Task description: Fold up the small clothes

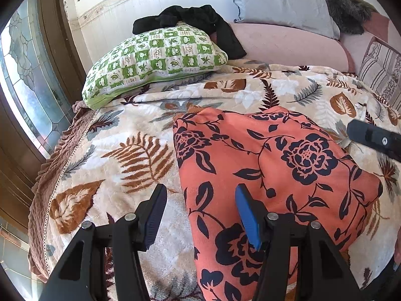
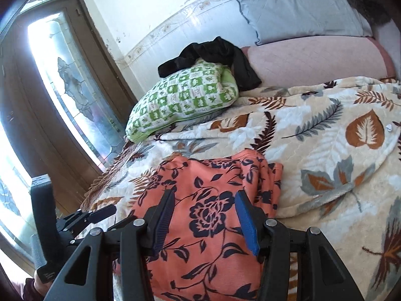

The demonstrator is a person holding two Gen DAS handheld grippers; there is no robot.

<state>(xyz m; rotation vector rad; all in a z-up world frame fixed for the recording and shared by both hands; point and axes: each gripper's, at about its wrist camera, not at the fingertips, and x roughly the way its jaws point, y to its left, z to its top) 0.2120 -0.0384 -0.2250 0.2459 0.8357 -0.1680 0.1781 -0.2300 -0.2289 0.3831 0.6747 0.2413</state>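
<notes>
**A bed by a bright glass door**

A bed fills most of both views, covered by a cream blanket (image 1: 140, 135) printed with brown and grey leaves. A brown ruffled edge (image 1: 42, 190) runs along its left side. At the head lie a green-and-white checked pillow (image 1: 155, 60) with a black garment (image 1: 195, 20) draped over it, a pink bolster (image 1: 283, 42) and a grey pillow (image 1: 280, 0). Behind them the white wall (image 2: 155, 5) carries a flowered border strip and shows stains. To the left, a brown-framed door with leaded glass (image 2: 72, 92) lets in strong daylight.
</notes>
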